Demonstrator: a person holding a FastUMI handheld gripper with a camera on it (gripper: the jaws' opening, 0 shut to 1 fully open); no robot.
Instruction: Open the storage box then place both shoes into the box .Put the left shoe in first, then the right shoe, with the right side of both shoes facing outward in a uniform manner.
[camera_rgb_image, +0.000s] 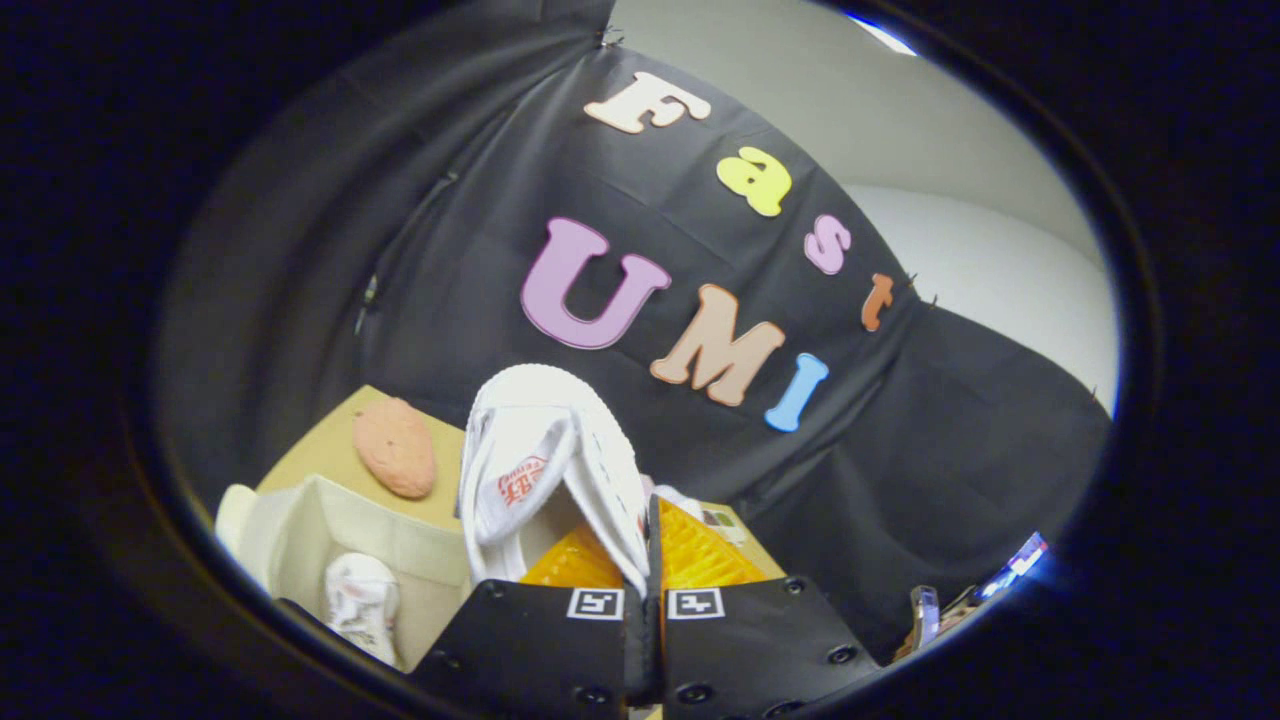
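Two shoes in the gripper view, both white. Right shoe (545, 470) pinched at its collar edge between the closed fingers (690, 550) of the hand-held gripper (645, 560), hanging lifted above the table (320, 450), opening turned toward the camera. White padded lining and tongue visible inside, with a small red logo patch on the tongue; stitched rim arching over the top against the black cloth wall. Left shoe (362, 600) already down inside the storage box (300, 530), white with faint reddish marks, lying in the box's near corner just beside the fingers.

Storage box pale cream, fabric-looking, its top open, walls upright; lid position not clear. Held shoe near the box's far wall, above and slightly to the side of the opening. Free room inside the box beside the left shoe, toward the far wall.

Beyond the box, on the tan table, a pinkish oval lump (395, 448), apart from the box rim. Table's far edge meeting the black cloth directly behind the lump. On the other side of the fingers, small cluttered items (925, 610) low down, too blurred to identify.
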